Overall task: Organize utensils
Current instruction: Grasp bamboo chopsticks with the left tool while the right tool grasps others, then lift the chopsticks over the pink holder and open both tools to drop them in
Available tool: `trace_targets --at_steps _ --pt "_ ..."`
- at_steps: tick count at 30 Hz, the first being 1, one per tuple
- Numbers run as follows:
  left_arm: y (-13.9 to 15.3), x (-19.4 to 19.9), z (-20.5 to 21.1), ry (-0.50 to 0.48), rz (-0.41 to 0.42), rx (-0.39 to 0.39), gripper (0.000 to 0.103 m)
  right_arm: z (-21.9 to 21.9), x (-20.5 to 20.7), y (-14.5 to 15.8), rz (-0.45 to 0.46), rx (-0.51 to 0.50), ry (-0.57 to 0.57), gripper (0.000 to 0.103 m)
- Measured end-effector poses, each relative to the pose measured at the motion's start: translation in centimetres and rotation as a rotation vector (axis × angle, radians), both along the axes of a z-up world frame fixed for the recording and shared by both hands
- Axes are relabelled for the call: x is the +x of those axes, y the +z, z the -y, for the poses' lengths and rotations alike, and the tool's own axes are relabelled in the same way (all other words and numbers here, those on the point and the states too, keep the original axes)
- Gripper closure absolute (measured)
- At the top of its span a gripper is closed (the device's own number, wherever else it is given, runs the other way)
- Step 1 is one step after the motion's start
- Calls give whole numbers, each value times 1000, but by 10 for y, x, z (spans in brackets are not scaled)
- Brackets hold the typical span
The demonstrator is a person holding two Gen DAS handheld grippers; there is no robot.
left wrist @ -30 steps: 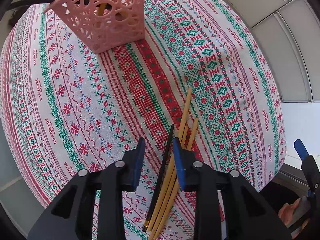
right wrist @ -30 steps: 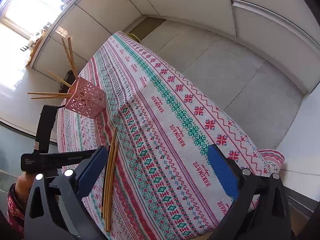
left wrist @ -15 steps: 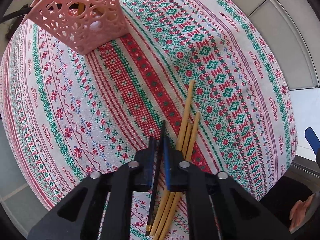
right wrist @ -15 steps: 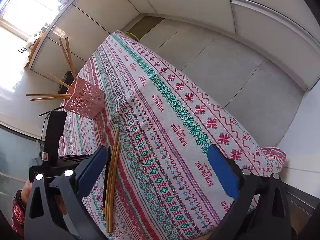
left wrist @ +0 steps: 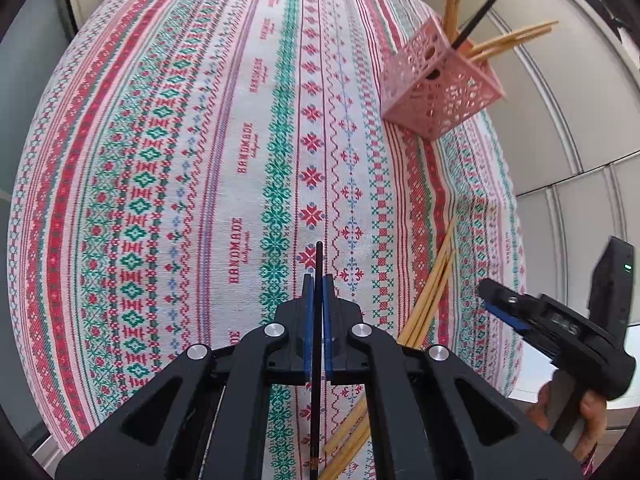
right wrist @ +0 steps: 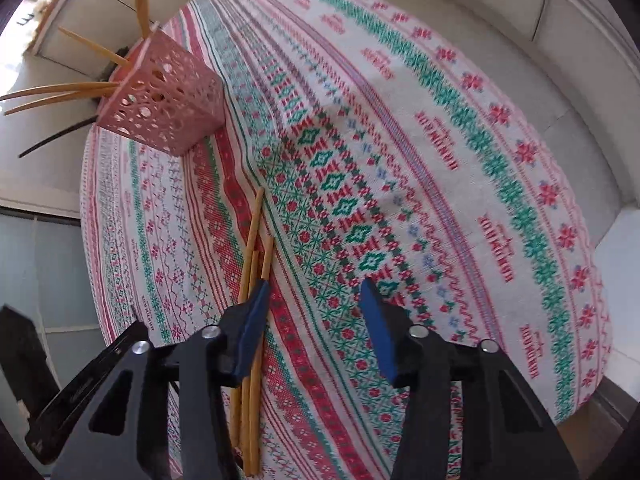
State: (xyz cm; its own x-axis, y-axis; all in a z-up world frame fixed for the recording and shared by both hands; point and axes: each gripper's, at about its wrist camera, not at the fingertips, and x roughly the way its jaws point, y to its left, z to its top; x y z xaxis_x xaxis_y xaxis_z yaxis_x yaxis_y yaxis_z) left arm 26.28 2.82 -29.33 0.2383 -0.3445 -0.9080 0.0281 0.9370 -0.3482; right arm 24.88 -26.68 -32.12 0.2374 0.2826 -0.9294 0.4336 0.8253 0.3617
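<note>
Near the pink holder (left wrist: 440, 84), already stocked with chopsticks, three wooden chopsticks (right wrist: 252, 280) remain; left gripper (left wrist: 317, 280) pinches a black chopstick (left wrist: 319, 264), right gripper (right wrist: 312, 300) closing, nothing between its jaws.

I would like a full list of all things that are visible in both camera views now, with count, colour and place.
black chopstick: one, black, clamped between the pads of the left gripper, off the cloth
wooden chopsticks: three, light wood, lying together on the tablecloth
holder: one, pink, perforated, standing on the tablecloth, with several wooden sticks and one black stick inside
tablecloth: one, white with red and green pattern, covering the table
left gripper: one, black with blue pads, shut on the black chopstick
right gripper: one, black with blue pads, closing, nothing between its pads, above the cloth beside the wooden chopsticks
hand: one, holding the right gripper's handle
</note>
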Motion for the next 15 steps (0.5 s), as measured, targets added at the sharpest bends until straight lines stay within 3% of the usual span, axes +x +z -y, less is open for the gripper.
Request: trace_targets --at_steps 3,4,8,15 --pt "18 -6 -17 6 60 -49 100 -6 12 -7 -61 10 -50 75" --pt "24 -8 -19 8 81 -61 100 -8 16 -6 -68 0 -52 83" --pt "47 -3 -16 -14 133 -116 100 -21 29 -6 -118 -39 -61 83" --pt "53 -3 -27 -17 143 -161 100 -43 33 -5 -122 -119 -43 82"
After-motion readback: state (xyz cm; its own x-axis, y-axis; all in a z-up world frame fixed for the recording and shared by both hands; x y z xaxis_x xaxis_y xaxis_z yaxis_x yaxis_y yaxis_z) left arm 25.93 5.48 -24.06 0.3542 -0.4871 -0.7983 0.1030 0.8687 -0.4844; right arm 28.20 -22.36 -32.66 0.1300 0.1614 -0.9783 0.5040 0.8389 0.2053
